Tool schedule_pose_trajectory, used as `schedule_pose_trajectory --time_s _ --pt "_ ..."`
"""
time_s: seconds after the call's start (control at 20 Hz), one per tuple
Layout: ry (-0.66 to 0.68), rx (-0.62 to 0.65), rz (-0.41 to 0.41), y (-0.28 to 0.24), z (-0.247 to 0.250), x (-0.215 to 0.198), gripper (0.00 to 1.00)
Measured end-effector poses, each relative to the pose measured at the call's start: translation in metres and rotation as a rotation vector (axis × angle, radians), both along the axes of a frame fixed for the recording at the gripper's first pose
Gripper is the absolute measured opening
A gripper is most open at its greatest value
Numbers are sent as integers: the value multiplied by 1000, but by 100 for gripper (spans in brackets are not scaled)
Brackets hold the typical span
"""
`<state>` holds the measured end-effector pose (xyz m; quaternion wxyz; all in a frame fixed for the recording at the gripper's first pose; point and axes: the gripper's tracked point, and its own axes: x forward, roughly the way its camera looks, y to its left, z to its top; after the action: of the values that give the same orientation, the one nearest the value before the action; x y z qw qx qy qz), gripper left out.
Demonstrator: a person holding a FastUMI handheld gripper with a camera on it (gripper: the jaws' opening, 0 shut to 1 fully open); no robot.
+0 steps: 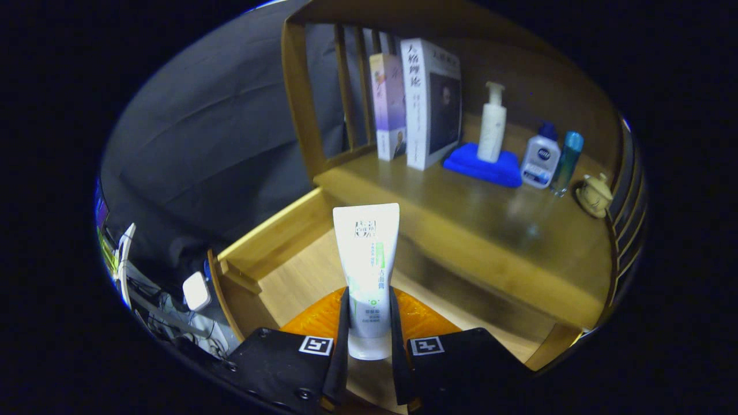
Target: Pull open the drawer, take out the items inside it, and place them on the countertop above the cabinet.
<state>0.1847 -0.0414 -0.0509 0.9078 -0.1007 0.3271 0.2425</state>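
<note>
Gripper (369, 323) pinching a white tube (368, 271) by its lower part, both fingers pressed against its sides. Tube held with long axis in line with the fingers, flat crimped end pointing ahead and up toward the countertop (490, 230), cap end back between the fingers, near their roots. Raised over the open drawer (288, 271), pale wooden floor of that drawer visible to the left of the tube and beyond it, low side wall running along the left, front corner close to the left finger. An orange item (323, 317) lying in the drawer directly beneath the fingers, showing on either side of the tube; cannot tell what it is. Countertop front edge running just beyond the tube's far end, slanting from behind the tube down to the right. Broad bare stretch of countertop near that front edge, toward the right. Farther back, along the rear: two upright books (415, 104) near a slatted wooden side frame (328, 98), a blue folded cloth (481, 164) with a white pump bottle (493, 124) standing on it, a small clear bottle with a blue cap (541, 158) beside it, a slim teal bottle (566, 161) touching or just beside that one, and a small cream teapot (594, 193) at the right end by another slatted side. Dark cloth wall off to the left of the cabinet.
</note>
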Motion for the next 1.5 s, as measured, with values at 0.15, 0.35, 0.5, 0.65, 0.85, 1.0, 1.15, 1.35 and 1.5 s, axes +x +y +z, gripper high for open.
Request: schedule_pose_trajectory --time_s 0.15,0.35,0.5,0.65,0.85,1.0,1.15,1.35,1.5 --pt "-59 62 -108 -15 24 25 34" --pt "-148 61 -294 -53 43 67 35" --pt "-114 82 -413 -70 37 82 34" --pt "-96 106 -498 -81 30 97 35" --pt "-136 93 -571 -90 28 108 40" --pt "-196 114 -596 -90 37 111 45" --pt "-311 78 -581 -85 65 95 85" --pt "-460 58 -583 -74 89 53 98" --pt "-537 94 -581 -61 93 11 98"
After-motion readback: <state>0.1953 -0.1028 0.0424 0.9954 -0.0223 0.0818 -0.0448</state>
